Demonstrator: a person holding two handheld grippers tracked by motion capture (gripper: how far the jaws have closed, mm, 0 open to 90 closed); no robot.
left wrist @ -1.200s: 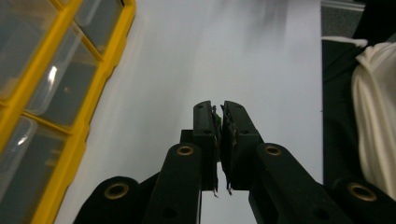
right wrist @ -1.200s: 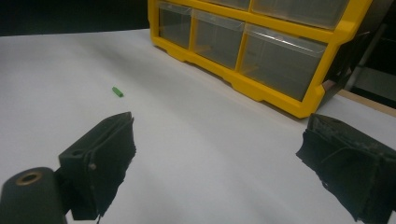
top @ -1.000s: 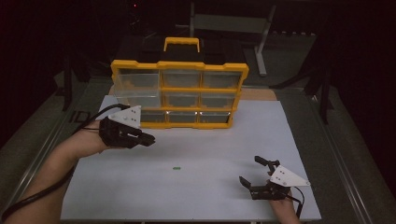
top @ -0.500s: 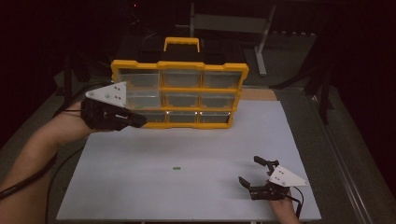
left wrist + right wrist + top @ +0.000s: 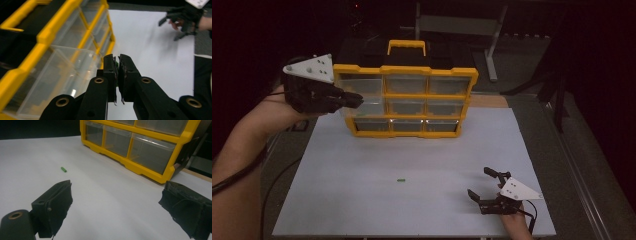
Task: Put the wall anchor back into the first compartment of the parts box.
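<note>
White surface [image 5: 362,200] carrying yellow organiser [image 5: 406,100] at back. Left gripper [image 5: 354,98] raised before its top-left drawer [image 5: 57,82], clenched on tiny green piece [image 5: 116,65]. Right gripper [image 5: 482,186] resting near front edge, released. Second green piece [image 5: 400,181] lying mid-surface.

A white sheet [image 5: 412,165] covers the table top, and a strip of grey table [image 5: 577,165] shows beyond its edge on the right gripper's outer side. A yellow organizer [image 5: 404,100] with clear drawers stands on the sheet's far part, directly ahead of the raised left gripper [image 5: 354,99] and well beyond the right gripper [image 5: 479,185], which rests low at the sheet's near corner. A small green piece [image 5: 400,181] lies alone on the bare sheet, to the inner side of the right gripper and well apart from it.
</note>
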